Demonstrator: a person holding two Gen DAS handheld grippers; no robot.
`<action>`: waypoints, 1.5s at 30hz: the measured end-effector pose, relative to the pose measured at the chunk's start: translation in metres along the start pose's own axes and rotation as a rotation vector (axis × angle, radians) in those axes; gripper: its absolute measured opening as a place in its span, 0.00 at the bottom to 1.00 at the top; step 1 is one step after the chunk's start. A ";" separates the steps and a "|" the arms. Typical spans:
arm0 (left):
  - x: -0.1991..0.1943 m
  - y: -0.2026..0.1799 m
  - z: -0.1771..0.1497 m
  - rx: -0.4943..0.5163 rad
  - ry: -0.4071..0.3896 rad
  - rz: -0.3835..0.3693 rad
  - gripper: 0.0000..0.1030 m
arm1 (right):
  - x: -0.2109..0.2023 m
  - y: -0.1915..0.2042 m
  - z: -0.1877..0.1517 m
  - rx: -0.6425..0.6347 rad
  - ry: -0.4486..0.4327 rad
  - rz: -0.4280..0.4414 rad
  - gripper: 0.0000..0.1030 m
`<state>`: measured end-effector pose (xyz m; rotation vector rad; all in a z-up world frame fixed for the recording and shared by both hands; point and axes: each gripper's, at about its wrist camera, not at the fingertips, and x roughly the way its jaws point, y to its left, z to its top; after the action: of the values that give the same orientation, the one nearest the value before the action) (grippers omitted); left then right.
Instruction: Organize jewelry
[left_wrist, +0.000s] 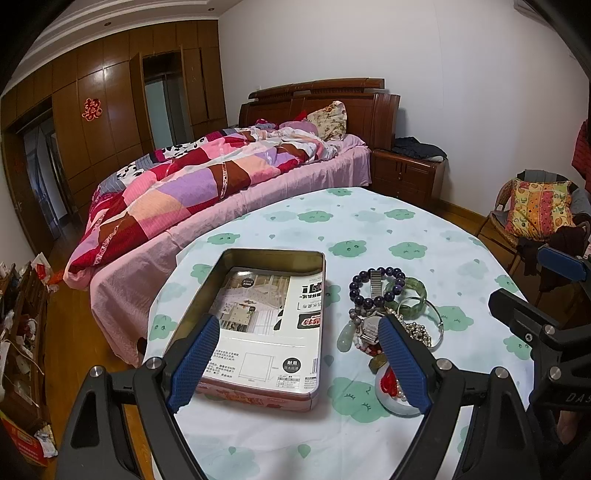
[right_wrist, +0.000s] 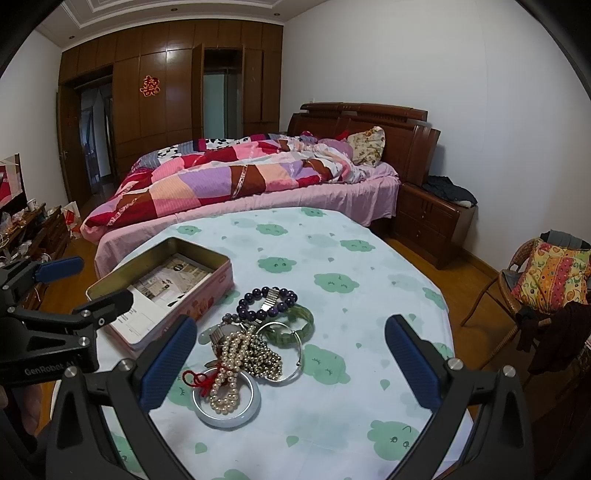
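Observation:
An open pink tin box (left_wrist: 258, 397) lined with printed paper sits on the table; it also shows in the right wrist view (right_wrist: 218, 280). To its right lies a jewelry pile: a purple bead bracelet (right_wrist: 266, 301), green bangle (right_wrist: 301, 321), pearl strands (right_wrist: 236, 354), pale jade bangle (right_wrist: 225, 413), silver bangle (right_wrist: 291, 373) and a watch (left_wrist: 369, 326). My left gripper (left_wrist: 299, 363) is open, hovering over the box's near end and the pile's left edge. My right gripper (right_wrist: 291, 365) is open, low over the pile.
The table wears a white cloth with green clouds (right_wrist: 332, 284). A bed with a patchwork quilt (right_wrist: 229, 177) stands behind, with a nightstand (right_wrist: 432, 218) and a wicker chair with a cushion (right_wrist: 550, 280) to the right.

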<state>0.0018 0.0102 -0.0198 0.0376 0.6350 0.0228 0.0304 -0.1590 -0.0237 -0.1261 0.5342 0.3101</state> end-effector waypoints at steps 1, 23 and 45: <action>0.001 0.002 -0.002 -0.003 0.002 0.001 0.85 | 0.001 0.000 -0.001 0.000 0.001 0.002 1.00; 0.048 -0.052 -0.006 0.116 0.091 -0.130 0.85 | 0.046 -0.048 -0.037 0.013 0.140 -0.093 0.97; 0.073 -0.081 -0.014 0.132 0.176 -0.317 0.11 | 0.060 -0.056 -0.044 0.039 0.170 -0.119 0.97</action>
<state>0.0529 -0.0680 -0.0773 0.0621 0.8119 -0.3251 0.0760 -0.2051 -0.0906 -0.1471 0.6977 0.1732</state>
